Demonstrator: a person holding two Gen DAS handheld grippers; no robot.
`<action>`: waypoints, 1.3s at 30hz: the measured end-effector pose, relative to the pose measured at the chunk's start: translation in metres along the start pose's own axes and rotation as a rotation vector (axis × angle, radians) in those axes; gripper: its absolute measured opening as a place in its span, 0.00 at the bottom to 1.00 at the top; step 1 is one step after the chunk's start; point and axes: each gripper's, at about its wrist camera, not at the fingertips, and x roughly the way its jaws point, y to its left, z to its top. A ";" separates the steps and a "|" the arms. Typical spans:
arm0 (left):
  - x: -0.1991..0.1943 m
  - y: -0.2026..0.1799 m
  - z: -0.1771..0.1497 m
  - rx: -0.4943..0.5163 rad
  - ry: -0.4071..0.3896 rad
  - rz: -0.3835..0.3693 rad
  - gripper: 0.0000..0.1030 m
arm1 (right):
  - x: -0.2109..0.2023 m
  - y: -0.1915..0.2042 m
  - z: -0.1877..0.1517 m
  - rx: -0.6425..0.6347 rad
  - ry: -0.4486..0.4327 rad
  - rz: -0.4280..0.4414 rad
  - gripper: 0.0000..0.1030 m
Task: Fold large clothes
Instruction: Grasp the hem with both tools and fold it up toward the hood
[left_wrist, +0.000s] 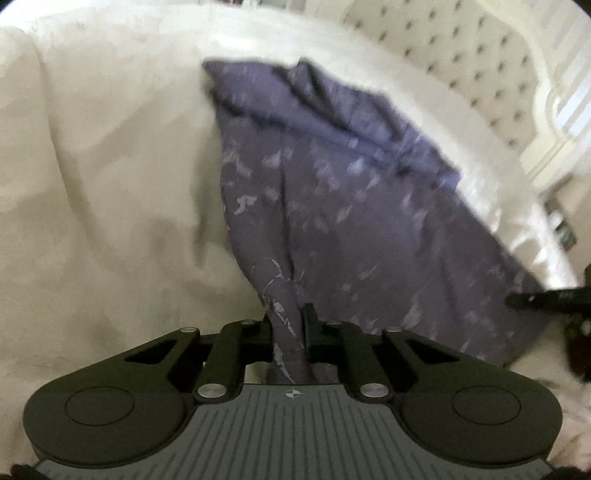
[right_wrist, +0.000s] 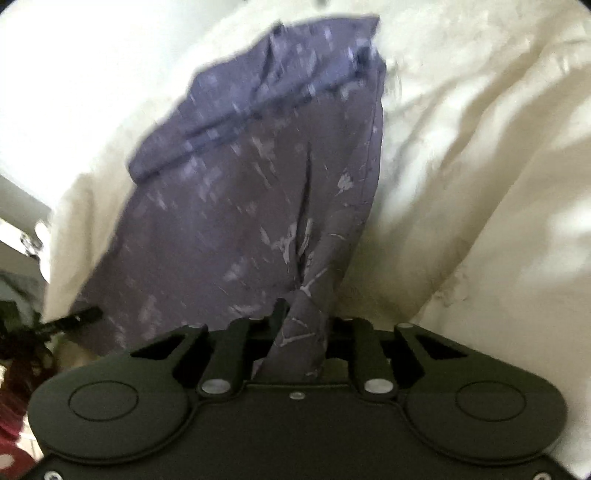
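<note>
A purple garment with a pale streaky print (left_wrist: 332, 192) hangs stretched over a cream bedsheet (left_wrist: 92, 184). My left gripper (left_wrist: 290, 317) is shut on a bunched corner of it, the cloth pinched between the black fingers. In the right wrist view the same garment (right_wrist: 240, 184) spreads up and left, and my right gripper (right_wrist: 299, 314) is shut on another bunched corner. The far end of the garment lies rumpled on the bed. Each gripper's tip shows at the edge of the other's view, the right gripper (left_wrist: 543, 297) and the left gripper (right_wrist: 70, 319).
A cream tufted headboard (left_wrist: 461, 62) stands at the upper right of the left wrist view. The wrinkled cream sheet (right_wrist: 480, 166) surrounds the garment. The bed's edge and floor clutter (right_wrist: 18, 295) show at the left of the right wrist view.
</note>
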 end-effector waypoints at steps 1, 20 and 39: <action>-0.004 -0.001 0.002 -0.016 -0.026 -0.014 0.11 | -0.005 0.001 0.000 -0.003 -0.032 0.024 0.20; -0.027 0.005 0.113 -0.241 -0.376 -0.232 0.08 | -0.035 -0.007 0.080 0.223 -0.395 0.331 0.17; 0.113 0.041 0.240 -0.316 -0.457 -0.048 0.08 | 0.094 -0.013 0.271 0.143 -0.534 0.050 0.14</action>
